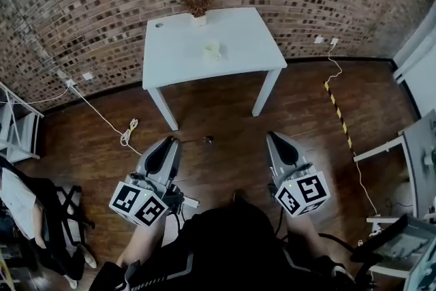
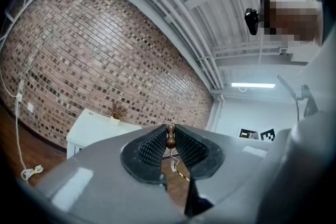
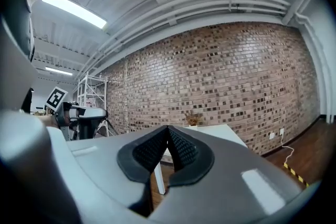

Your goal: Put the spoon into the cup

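In the head view a pale yellow-green cup (image 1: 212, 50) stands near the middle of a white table (image 1: 238, 34) against the brick wall. It is well ahead of both grippers, which are over the wooden floor. My left gripper (image 1: 174, 140) is shut on the spoon (image 1: 196, 140), which sticks out to the right of the jaw tips. In the left gripper view its brown beaded handle (image 2: 170, 138) is pinched between the ribbed pads. My right gripper (image 1: 271, 135) is shut with its tips meeting and nothing between them (image 3: 168, 128). The table (image 3: 212, 132) shows just past its jaws.
A dried plant in a small pot (image 1: 198, 7) stands at the table's back edge. On the floor lie a white cable (image 1: 128, 133) and a yellow-black striped strip (image 1: 338, 112). A metal shelf (image 1: 15, 129) stands at the left, a grey desk (image 1: 417, 146) at the right.
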### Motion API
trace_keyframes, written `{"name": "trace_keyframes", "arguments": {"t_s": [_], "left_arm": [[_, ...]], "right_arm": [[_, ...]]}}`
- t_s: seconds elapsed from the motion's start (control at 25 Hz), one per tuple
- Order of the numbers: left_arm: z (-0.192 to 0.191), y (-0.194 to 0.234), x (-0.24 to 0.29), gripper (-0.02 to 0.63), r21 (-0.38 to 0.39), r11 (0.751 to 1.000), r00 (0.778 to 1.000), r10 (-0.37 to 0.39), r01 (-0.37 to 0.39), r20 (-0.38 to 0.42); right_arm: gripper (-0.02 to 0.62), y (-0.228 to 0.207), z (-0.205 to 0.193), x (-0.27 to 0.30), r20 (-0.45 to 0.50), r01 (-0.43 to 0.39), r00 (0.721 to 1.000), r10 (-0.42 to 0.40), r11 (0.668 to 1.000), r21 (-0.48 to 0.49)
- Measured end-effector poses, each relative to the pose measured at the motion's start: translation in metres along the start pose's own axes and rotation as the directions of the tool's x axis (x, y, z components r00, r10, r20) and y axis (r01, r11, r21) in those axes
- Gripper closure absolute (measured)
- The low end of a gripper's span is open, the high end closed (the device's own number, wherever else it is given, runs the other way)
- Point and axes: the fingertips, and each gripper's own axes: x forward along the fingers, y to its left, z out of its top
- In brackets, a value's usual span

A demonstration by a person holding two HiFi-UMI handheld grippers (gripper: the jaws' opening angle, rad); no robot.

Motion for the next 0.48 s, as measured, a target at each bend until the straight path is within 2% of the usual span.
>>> {"name": "trace_keyframes", "arguments": {"t_s": [0.24, 0.48], "left_arm": [[-0.001, -0.033, 0.091, 0.563, -0.007, 1.0, 1.0, -0.002, 0.002, -0.002], [-0.007, -0.031, 0.145, 0.563, 0.007, 1.0, 0.999, 0.027, -0.027, -0.032]], "right_arm": [[0.589, -0.089, 0.019, 0.017, 0.001, -0.029, 1.0, 0.029, 1.0, 0.011], [0.589, -0.138, 0.02, 0.04, 0.002, -0.045, 0.999, 0.045, 0.999, 0.031]]}}
